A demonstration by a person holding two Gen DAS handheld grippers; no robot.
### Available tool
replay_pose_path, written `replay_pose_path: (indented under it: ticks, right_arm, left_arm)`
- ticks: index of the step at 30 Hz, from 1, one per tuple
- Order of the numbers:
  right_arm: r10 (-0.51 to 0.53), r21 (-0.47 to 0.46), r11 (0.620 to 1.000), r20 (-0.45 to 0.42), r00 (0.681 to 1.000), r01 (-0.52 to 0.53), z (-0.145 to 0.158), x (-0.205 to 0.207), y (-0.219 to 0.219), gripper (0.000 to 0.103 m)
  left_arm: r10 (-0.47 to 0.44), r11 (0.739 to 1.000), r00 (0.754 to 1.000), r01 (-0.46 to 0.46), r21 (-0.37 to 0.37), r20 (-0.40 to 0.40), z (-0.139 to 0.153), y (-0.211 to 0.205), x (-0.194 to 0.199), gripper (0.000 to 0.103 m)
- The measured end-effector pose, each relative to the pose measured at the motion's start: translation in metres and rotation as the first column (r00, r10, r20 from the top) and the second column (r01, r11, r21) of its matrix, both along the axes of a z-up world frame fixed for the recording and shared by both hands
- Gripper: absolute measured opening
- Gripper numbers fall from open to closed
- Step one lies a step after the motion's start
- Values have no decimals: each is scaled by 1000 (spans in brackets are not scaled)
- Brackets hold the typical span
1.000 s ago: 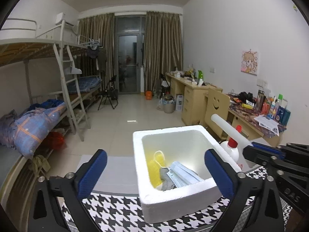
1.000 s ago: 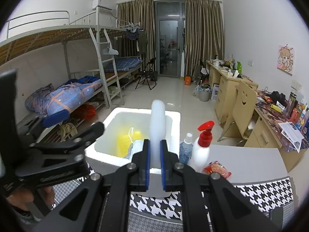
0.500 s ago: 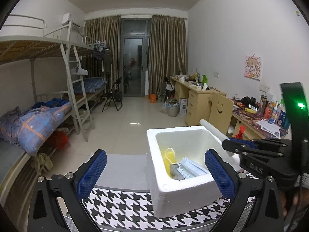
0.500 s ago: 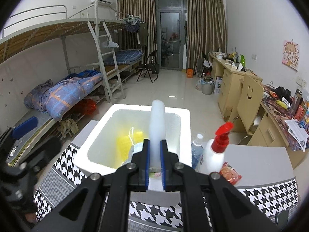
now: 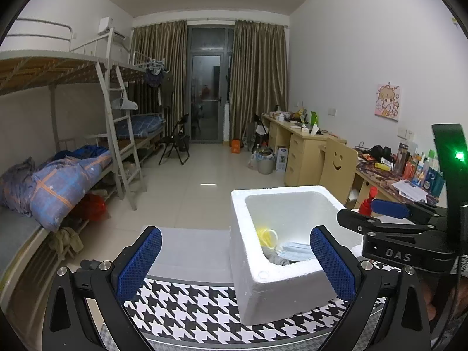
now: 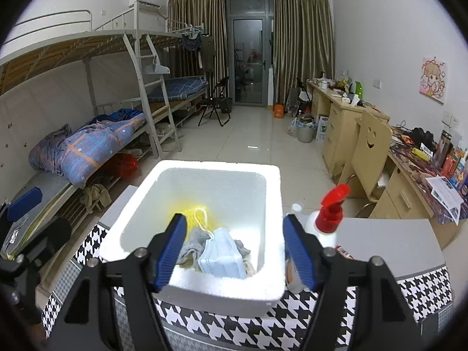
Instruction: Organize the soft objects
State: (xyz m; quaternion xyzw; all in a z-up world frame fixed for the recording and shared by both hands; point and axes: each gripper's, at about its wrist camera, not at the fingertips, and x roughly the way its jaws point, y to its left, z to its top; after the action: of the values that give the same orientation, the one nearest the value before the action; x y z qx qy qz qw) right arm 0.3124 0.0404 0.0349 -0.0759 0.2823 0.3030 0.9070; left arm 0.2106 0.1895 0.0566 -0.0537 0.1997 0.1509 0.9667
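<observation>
- I am holding my right gripper (image 6: 234,251) over the near rim of the white foam box (image 6: 272,193); its jaws have just been opening and are now standing wide apart with nothing pinched between them.
- My left gripper (image 5: 234,263) is also spread wide and empty, hovering just in front of the box's near left corner.
- The foam box is sitting on the houndstooth cloth (image 6: 421,292) that is covering the table.
- Inside the box a light blue face mask (image 6: 222,256) is lying on top of a grey cloth (image 6: 190,244), with a yellow mesh piece (image 6: 193,215) behind them towards the middle of the box floor.
- A spray bottle with a red trigger head (image 6: 330,210) is standing just beside the box's right wall, and a smaller clear bottle (image 6: 296,208) is showing between the two.
- I am seeing my right gripper from the left wrist view too, reaching in from the right at the box's far right rim.
</observation>
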Motion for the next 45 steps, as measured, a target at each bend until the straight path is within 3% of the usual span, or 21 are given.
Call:
replay_pose_path:
  ticks: [5, 22, 33, 45]
  right_arm:
    - [12, 38, 999, -3, 1000, -12, 7, -13, -12, 87]
    - [-11, 92, 996, 130, 991, -1, 40, -94, -60, 100]
    - [-28, 103, 995, 167, 985, 10, 41, -150, -88, 101]
    - [-40, 110, 994, 263, 964, 11, 36, -213, -113, 101]
  left_arm:
    - [-1, 1000, 1000, 1, 8, 10, 4, -7, -9, 102]
    - [-20, 1000, 997, 19, 19, 80, 28, -46, -81, 102]
    - [-35, 998, 990, 28, 55, 137, 41, -72, -136, 102]
    - [-55, 996, 982, 41, 78, 180, 34, -94, -176, 102]
